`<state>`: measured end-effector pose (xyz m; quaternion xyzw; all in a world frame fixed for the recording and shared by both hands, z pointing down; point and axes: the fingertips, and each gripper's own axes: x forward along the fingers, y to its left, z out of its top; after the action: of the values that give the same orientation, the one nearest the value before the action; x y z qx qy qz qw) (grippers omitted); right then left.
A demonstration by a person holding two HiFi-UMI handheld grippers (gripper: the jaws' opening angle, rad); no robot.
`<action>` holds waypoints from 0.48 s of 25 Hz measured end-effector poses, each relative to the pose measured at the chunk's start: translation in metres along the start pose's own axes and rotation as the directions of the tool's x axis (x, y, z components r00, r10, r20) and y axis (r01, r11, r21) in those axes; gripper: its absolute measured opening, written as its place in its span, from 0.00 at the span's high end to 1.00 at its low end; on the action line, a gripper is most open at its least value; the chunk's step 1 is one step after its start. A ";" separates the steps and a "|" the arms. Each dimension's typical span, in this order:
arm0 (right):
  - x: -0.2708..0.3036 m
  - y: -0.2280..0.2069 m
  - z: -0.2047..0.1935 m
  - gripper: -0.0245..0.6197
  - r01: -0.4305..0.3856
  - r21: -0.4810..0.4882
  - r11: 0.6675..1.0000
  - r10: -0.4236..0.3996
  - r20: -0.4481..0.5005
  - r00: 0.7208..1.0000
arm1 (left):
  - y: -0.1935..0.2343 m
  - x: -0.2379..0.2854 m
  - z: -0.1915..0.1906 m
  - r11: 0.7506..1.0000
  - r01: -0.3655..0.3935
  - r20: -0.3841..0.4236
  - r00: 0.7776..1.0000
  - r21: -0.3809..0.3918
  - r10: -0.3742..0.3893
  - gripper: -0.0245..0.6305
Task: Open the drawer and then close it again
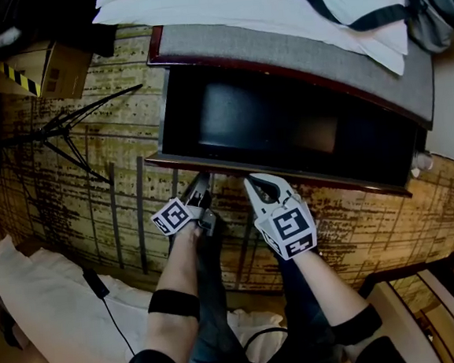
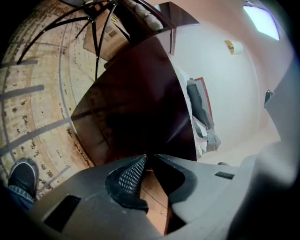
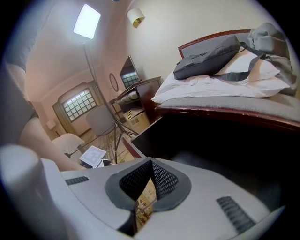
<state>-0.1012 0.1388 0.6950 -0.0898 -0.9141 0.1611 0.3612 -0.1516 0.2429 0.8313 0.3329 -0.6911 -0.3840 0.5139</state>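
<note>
— Our left hand-held gripper (image 1: 199,193), jaws slightly parted, sits at the front edge of the drawer (image 1: 346,184), which is pulled out from under the bed (image 1: 295,52).
— Our right hand-held gripper (image 1: 261,188), clenched on nothing, is just beside it.

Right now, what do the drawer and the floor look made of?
Drawer: dark reddish-brown wood or veneer, semi-gloss; its front shows a sheen in the left gripper view. The inside is too dark to tell. Floor: probably carpet, tan with a dark streaked pattern, matte; could be printed vinyl.
</note>
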 end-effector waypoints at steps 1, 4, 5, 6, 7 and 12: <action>-0.002 0.002 0.002 0.96 -0.002 -0.004 1.000 0.002 -0.004 1.000 | -0.002 -0.007 0.003 1.000 -0.011 0.001 1.000 0.010 0.011 0.87; -0.010 0.007 0.011 0.96 -0.005 -0.013 1.000 0.005 -0.014 1.000 | -0.014 -0.028 0.012 0.997 -0.051 -0.015 0.999 0.062 0.052 0.93; -0.015 0.008 0.016 0.96 -0.004 -0.015 1.000 0.004 -0.018 1.000 | -0.023 -0.035 0.016 0.994 -0.061 -0.020 0.998 0.091 0.063 0.96; -0.021 0.010 0.020 0.96 -0.003 -0.017 1.000 0.002 -0.024 1.000 | -0.034 -0.042 0.021 0.991 -0.067 -0.022 0.997 0.120 0.070 0.96; -0.028 0.011 0.025 0.96 0.000 -0.018 1.000 0.000 -0.030 1.000 | -0.047 -0.049 0.026 0.987 -0.071 -0.022 0.997 0.145 0.075 0.96; -0.077 0.022 0.065 0.96 0.013 -0.025 1.000 -0.014 -0.039 0.999 | -0.140 -0.083 0.049 0.934 -0.061 -0.063 0.994 0.351 0.089 0.96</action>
<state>-0.0891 0.1232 0.5937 -0.0912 -0.9092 0.1456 0.3791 -0.1695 0.2553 0.6629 0.4068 -0.7397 -0.2224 0.4877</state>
